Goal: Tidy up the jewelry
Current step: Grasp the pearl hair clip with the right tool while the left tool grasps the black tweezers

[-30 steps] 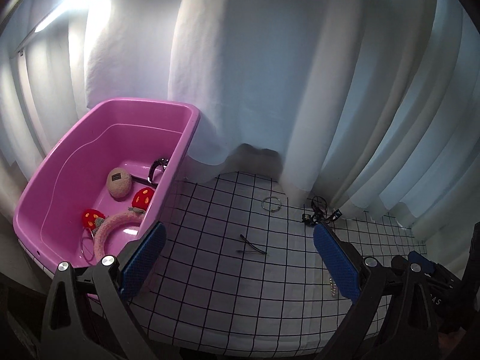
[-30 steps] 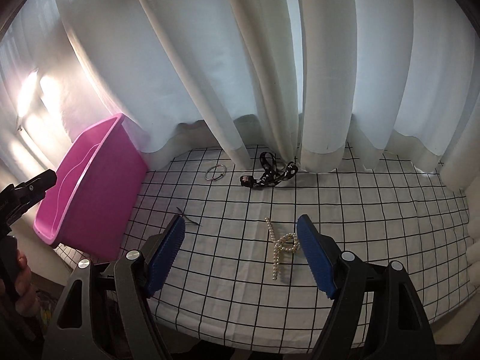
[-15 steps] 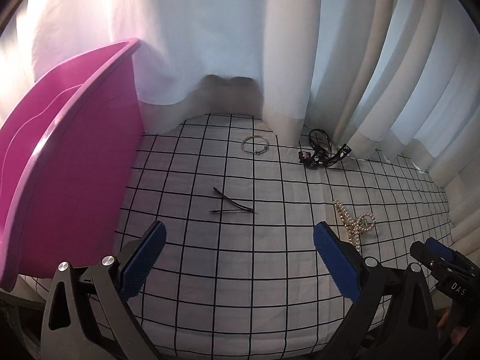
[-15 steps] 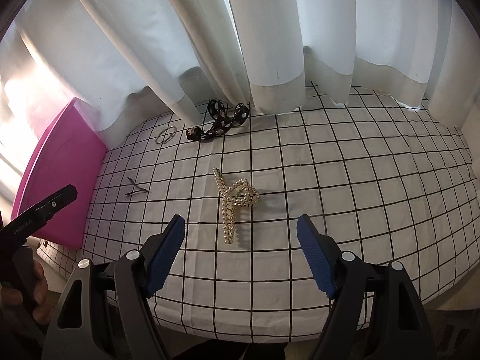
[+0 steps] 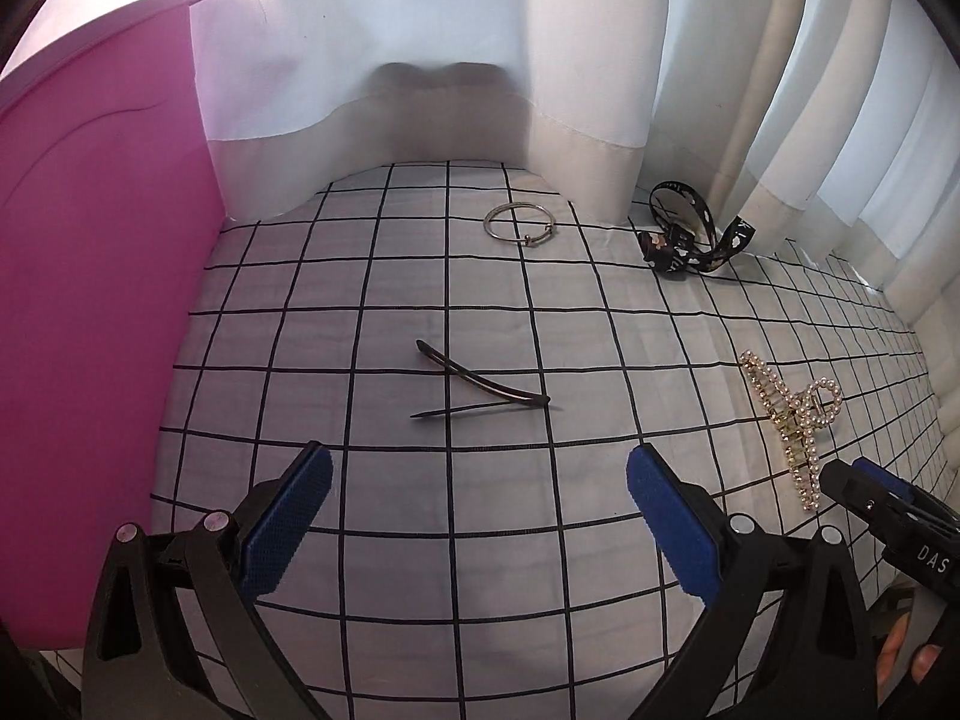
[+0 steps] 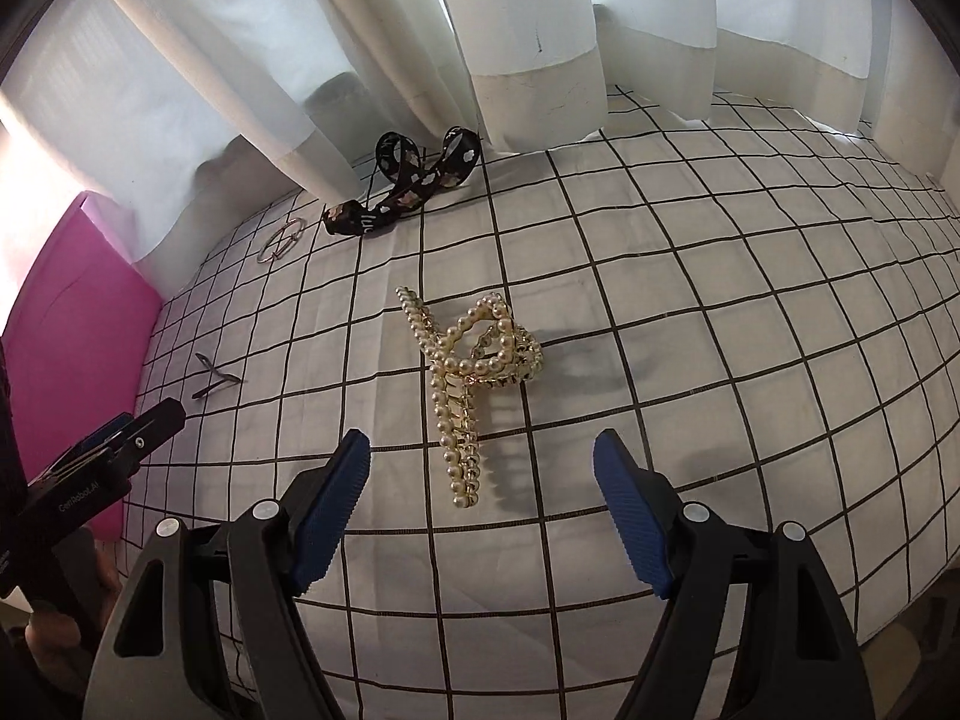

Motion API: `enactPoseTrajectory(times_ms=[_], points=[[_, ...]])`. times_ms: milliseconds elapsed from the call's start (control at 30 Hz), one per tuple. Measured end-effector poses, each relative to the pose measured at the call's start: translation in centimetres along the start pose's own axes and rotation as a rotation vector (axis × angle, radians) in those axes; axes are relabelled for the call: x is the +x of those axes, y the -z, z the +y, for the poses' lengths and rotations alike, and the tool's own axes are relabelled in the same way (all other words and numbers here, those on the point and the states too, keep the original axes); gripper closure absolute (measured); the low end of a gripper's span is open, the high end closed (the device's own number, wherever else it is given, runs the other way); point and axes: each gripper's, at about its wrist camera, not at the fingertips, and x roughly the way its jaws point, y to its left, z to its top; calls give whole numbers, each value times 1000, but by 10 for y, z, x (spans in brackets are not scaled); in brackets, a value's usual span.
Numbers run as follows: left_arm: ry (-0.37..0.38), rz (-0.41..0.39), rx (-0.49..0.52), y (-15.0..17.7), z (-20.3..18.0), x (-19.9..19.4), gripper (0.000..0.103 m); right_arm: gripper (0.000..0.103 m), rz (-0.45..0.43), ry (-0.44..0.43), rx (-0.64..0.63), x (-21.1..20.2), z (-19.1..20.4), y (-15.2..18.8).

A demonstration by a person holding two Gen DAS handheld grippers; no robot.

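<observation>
A black hair clip point(image 5: 480, 387) lies on the checked cloth just ahead of my open, empty left gripper point(image 5: 480, 516). A pearl claw clip point(image 6: 471, 372) lies just ahead of my open, empty right gripper point(image 6: 483, 498); it also shows in the left wrist view point(image 5: 792, 414). A silver ring point(image 5: 519, 223) and a black patterned ribbon point(image 5: 690, 240) lie farther back by the curtain. The pink tub point(image 5: 90, 300) stands at the left; its inside is hidden.
White curtains point(image 5: 540, 48) hang along the back and right of the checked tablecloth point(image 5: 420, 540). The right gripper's tip point(image 5: 870, 498) shows at the lower right of the left wrist view. The table's front edge is close below both grippers.
Both grippers have come down and forward toward the cloth. The left view swung from the tub's inside to the hair clip; the right closed in on the pearl clip. Both stayed open.
</observation>
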Motion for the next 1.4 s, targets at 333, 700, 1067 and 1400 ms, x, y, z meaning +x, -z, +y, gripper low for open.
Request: enactPoseTrajectory(times_ms=[333, 700, 1067, 1400], points=[[-37, -22, 27, 3, 6, 21, 6, 29, -14, 18, -41, 19, 4, 5], [-51, 10, -24, -3, 10, 46, 6, 29, -35, 68, -98, 25, 11, 1], [-77, 1, -73, -15, 1, 55, 6, 29, -40, 82, -117, 27, 14, -3], [-165, -22, -99, -4, 18, 51, 6, 29, -48, 131, -160, 32, 20, -4]])
